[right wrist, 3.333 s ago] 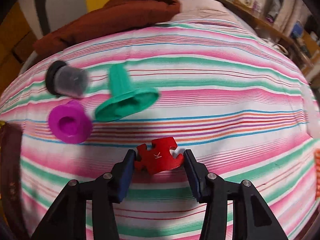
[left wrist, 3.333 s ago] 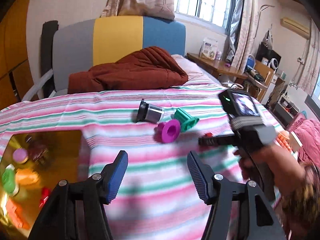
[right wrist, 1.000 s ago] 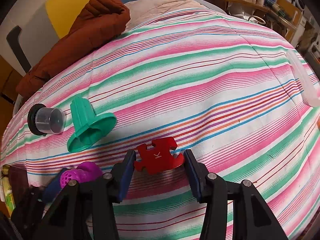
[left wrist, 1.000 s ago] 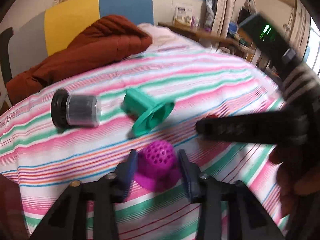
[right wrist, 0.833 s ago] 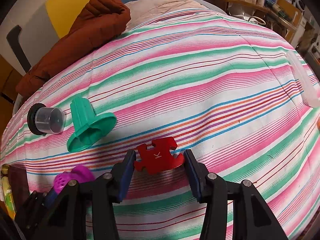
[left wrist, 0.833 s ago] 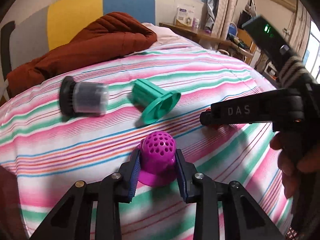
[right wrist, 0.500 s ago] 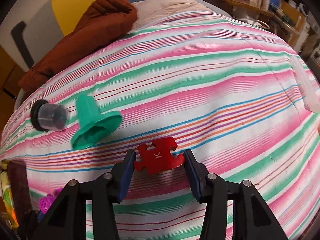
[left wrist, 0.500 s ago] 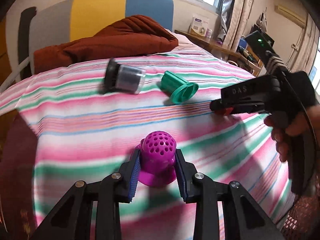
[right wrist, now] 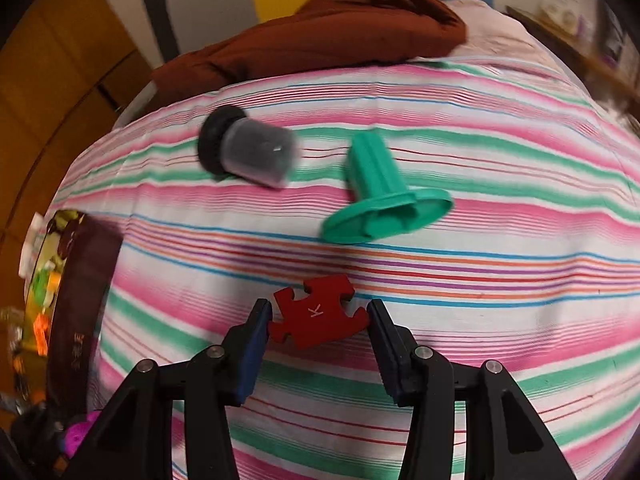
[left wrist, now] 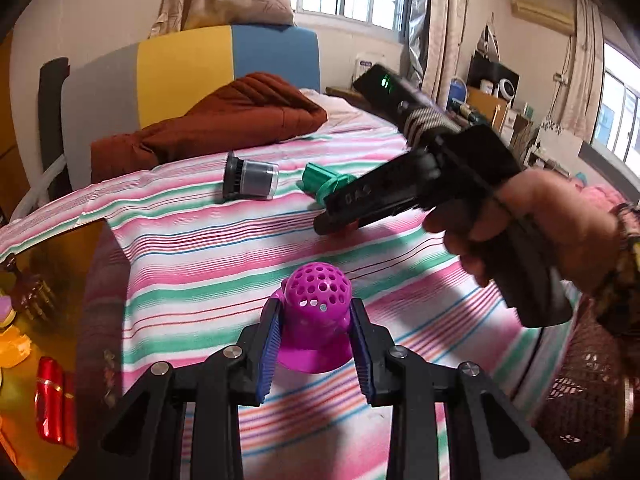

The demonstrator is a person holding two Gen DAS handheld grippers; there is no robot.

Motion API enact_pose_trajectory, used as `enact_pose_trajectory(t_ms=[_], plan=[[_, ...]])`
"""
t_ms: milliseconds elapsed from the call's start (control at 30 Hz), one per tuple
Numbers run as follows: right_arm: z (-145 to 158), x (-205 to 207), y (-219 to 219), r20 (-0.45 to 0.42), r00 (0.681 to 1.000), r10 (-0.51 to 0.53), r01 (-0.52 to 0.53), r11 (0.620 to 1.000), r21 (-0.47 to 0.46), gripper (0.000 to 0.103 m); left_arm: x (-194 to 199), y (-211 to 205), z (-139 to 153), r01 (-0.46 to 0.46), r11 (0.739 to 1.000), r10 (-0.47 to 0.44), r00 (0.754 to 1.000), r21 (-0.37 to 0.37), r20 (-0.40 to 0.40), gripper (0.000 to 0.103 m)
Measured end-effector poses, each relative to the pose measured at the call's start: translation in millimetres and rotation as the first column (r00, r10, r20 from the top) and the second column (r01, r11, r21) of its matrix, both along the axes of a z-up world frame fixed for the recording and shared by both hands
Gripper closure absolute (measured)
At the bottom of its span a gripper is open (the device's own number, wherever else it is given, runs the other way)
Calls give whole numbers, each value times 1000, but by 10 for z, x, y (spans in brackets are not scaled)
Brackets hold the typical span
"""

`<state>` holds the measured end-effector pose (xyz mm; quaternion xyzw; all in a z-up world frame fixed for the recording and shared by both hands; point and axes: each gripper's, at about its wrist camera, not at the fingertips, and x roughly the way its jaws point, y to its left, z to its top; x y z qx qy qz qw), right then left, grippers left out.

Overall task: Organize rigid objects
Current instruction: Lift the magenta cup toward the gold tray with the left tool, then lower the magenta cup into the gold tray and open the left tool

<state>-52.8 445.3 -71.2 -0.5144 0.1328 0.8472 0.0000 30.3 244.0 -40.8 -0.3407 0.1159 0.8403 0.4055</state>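
My left gripper (left wrist: pixel 316 344) is shut on a purple perforated dome with a flared brim (left wrist: pixel 316 308), held above the striped bedspread. My right gripper (right wrist: pixel 319 326) is shut on a red jigsaw piece marked K (right wrist: pixel 318 312); in the left wrist view it (left wrist: pixel 332 226) shows from the side in a person's hand (left wrist: pixel 532 216), above the middle of the bed. A green flanged piece (right wrist: pixel 380 196) and a black-capped clear cup (right wrist: pixel 248 152) lie on their sides on the bedspread beyond it. The purple dome (right wrist: pixel 78 436) also shows at the lower left of the right wrist view.
A box with several small colourful items (left wrist: pixel 24 344) sits off the bed's left edge, its dark wall (right wrist: pixel 80 304) close to the bedspread. A brown quilt (left wrist: pixel 224 124) is heaped at the headboard. Shelves and clutter (left wrist: pixel 496 96) stand to the right.
My left gripper closed on the purple dome, lifted it and carried it left toward the bed's edge. The right gripper rolled and shifted left, still holding the red piece.
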Motion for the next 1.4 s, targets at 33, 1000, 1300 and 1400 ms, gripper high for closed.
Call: enact_pose_trajectory(t_ms=[33,1000,1300,1400], plan=[[6,2,-39,-7,1000,19,-19,1000,9,53,26,-30,27,-5,1000,5,1000,9,2,70],[-47,29,-354,-7,995,97,-95,984,153,53,-201,-2066,304,-438,880,418,898,183,137,70],[-54,37,-386,-14,996,90,-87,981,175,53,-622,-2521,116,-601,791,575,795,118,194,70],[-56,43,-397,-17,996,93,-88,979,184,53,-740,-2556,28,-619,780,590,776,89,223,70]])
